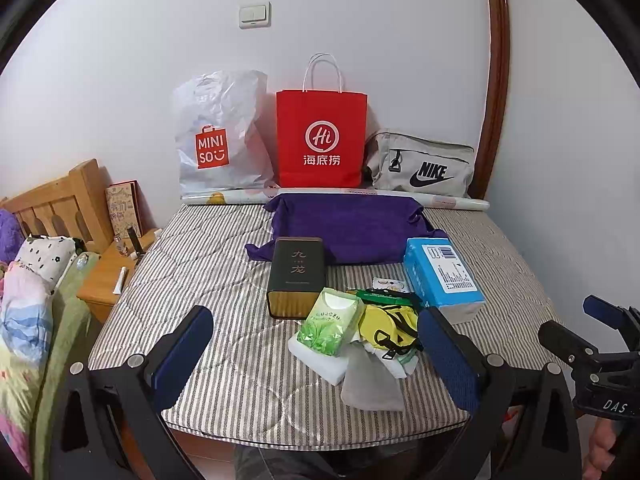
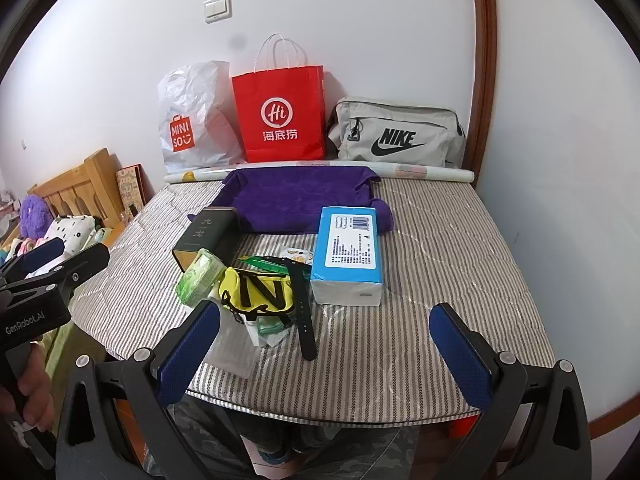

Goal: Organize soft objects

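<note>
While we are holding both tools low at the near edge of the striped worktop (image 1: 200,264), the left tool (image 1: 316,356) is standing released, its blue pads wide apart and grasping nothing, and the right tool (image 2: 324,354) is likewise spread and bare. At lower centre of the left view a soft heap is lying: a green tissue pack (image 1: 330,322) is leaning on a yellow pouch (image 1: 390,326), and both are covering white and grey cloths (image 1: 370,384) whose shapes we cannot make out. A black strap (image 2: 302,312) is running with its long axis toward us. Beside the heap, a dark tin (image 1: 296,276) and a blue tissue box (image 1: 442,276) are pointing away from us toward a purple towel (image 1: 348,224). Open room is showing along the worktop's right side and front left. A red paper bag (image 1: 322,140) is standing against the wall at upper centre.
</note>
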The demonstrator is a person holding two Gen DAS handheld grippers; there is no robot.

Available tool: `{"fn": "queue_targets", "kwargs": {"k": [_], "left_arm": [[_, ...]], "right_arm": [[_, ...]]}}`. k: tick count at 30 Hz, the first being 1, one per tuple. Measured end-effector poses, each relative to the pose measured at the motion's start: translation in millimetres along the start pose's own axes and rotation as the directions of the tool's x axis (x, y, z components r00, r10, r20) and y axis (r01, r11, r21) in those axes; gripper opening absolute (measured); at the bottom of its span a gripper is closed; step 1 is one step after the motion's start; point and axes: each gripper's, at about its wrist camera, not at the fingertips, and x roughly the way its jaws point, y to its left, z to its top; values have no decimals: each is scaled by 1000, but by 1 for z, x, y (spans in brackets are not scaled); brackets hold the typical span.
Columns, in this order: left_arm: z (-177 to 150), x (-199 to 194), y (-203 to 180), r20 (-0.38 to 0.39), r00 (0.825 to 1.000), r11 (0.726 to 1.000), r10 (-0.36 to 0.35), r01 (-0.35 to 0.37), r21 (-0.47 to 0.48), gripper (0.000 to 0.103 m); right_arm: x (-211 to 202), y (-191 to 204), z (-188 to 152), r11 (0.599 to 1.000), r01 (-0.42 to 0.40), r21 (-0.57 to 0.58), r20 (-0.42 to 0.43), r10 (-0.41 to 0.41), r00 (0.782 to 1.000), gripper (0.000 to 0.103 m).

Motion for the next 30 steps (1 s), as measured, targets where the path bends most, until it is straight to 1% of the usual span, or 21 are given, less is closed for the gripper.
{"fn": "queue_targets", "kwargs": {"k": [19, 30], "left_arm": [[1, 1, 6, 1, 1000, 1000, 11, -11, -8, 102], [-2, 1, 4, 2, 1000, 1000, 16, -16, -7, 102]], "right_arm": [[-2, 10, -1, 1000, -3, -24, -2, 3, 1000, 103], [-1, 7, -2, 1000, -6, -15, -3, 6, 1000, 103]]}}
